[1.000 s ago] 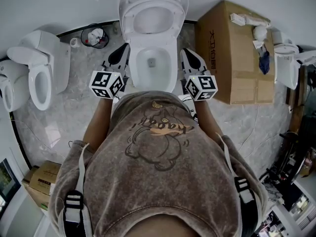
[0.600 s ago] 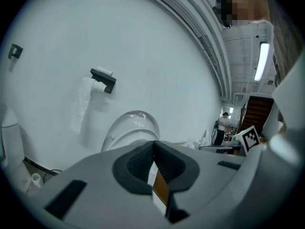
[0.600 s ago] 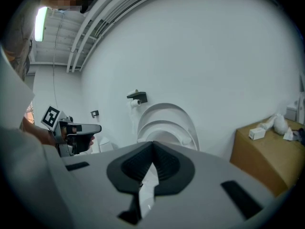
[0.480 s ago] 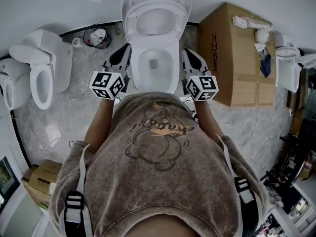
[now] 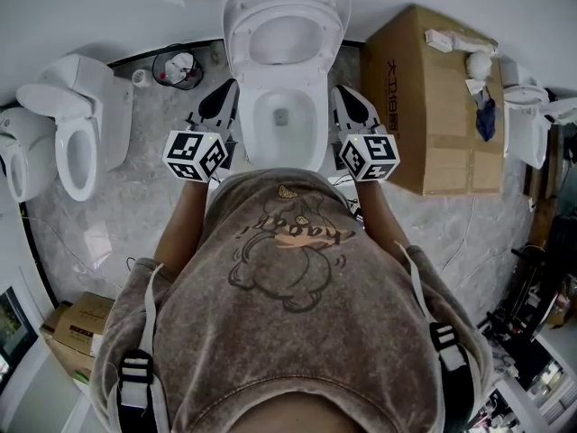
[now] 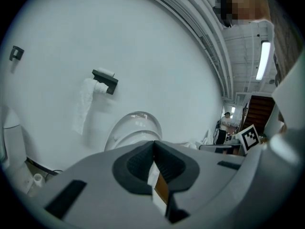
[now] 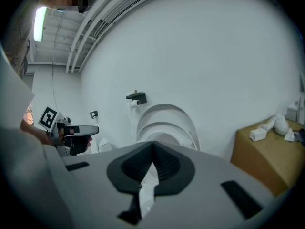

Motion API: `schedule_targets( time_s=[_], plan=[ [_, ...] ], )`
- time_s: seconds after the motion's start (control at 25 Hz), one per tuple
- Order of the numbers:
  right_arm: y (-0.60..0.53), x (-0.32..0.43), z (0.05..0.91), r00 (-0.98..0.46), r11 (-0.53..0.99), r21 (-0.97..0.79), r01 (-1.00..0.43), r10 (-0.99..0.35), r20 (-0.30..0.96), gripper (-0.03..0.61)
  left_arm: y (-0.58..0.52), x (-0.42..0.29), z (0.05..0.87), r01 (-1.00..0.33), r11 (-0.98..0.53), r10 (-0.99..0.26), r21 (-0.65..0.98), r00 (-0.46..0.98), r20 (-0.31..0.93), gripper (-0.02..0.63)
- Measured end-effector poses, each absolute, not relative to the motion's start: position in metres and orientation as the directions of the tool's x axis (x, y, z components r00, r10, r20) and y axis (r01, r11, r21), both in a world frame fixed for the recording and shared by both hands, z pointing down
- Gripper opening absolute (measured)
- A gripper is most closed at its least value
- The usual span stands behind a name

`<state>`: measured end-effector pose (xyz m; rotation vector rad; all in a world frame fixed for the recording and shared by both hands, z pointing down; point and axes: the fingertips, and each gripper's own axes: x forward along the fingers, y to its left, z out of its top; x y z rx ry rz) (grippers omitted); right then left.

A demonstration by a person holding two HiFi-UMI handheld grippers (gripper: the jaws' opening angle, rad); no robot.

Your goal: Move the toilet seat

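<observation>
Your toilet seat (image 5: 323,14) stands raised against the wall behind the bowl (image 5: 253,126), untouched, while your left gripper (image 5: 225,93) and right gripper (image 5: 343,97) hang pressed together, empty, flanking it; next, probably reach forward and tip it down.

Black print runs along the near edge of the cardboard box (image 5: 437,124) just to the right of the right gripper (image 5: 343,95) — bold characters, too small to read with certainty. Behind it and the left gripper (image 5: 229,87), the person's shirt (image 5: 288,323) carries curved lettering across a cartoon figure, not legible. Each gripper's cube bears black-and-white square markers — patterns, no words.
</observation>
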<state>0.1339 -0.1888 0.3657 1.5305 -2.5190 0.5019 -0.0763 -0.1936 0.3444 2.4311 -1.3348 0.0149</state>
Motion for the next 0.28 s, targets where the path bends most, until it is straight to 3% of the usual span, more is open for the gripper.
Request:
schedule_targets(
  time_s=[0.28],
  plan=[
    [-0.1904, 0.1323, 0.3640, -0.470, 0.426, -0.203, -0.882, -0.831, 0.297, -0.002, -0.1929, -0.0786, 0.3466, -0.819, -0.486, -0.811, 0.304, 0.553, 0.194, 0.009]
  ],
)
